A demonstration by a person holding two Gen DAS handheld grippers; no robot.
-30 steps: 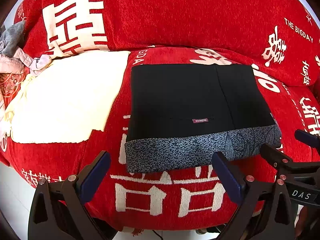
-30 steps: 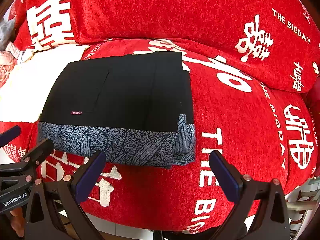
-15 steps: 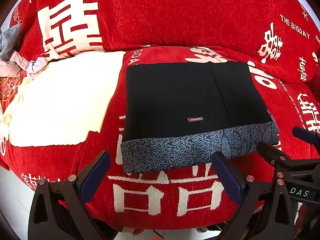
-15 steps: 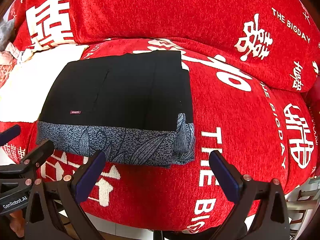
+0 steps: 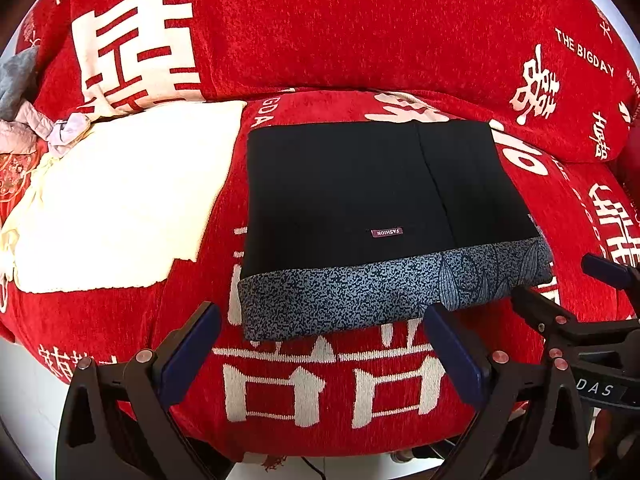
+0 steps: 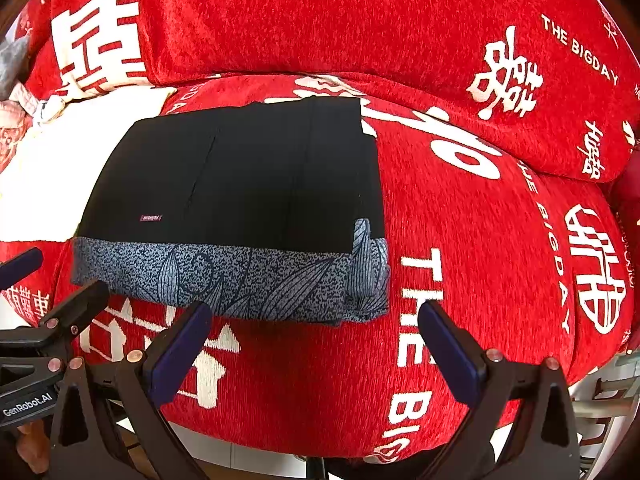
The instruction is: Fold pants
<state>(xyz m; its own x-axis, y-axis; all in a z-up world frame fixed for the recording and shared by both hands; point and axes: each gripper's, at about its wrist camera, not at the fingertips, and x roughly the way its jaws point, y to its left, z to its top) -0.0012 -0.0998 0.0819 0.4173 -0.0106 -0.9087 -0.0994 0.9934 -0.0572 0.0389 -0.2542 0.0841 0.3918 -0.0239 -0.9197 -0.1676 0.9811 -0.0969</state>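
A: Item one: folded black pants with blue-grey patterned waistband (image 5: 372, 216), lying flat as a near-rectangular packet on red chenille sofa cover with white lettering (image 5: 360, 40). Waistband edge nearest the cameras.

B: Grippers?

A: Left gripper (image 5: 320, 344): fingers spread wide, holding nothing, clear of the cloth. Right gripper (image 6: 312, 340): likewise spread, empty, just short of the waistband's right corner.

B: Neighbouring stock?

A: Cream flat cloth (image 5: 116, 204) just beside the packet's left edge; small heap of grey and pink garments (image 5: 24, 120) at far left.

B: Hazards, as judged?

A: Stepped layers at right edge, lower one poking out: likely to slide apart if pinched through top layer only. Rounded cushion front: risk of packet slipping off if dragged forward. Snagging the cream cloth possible on a leftward fold.
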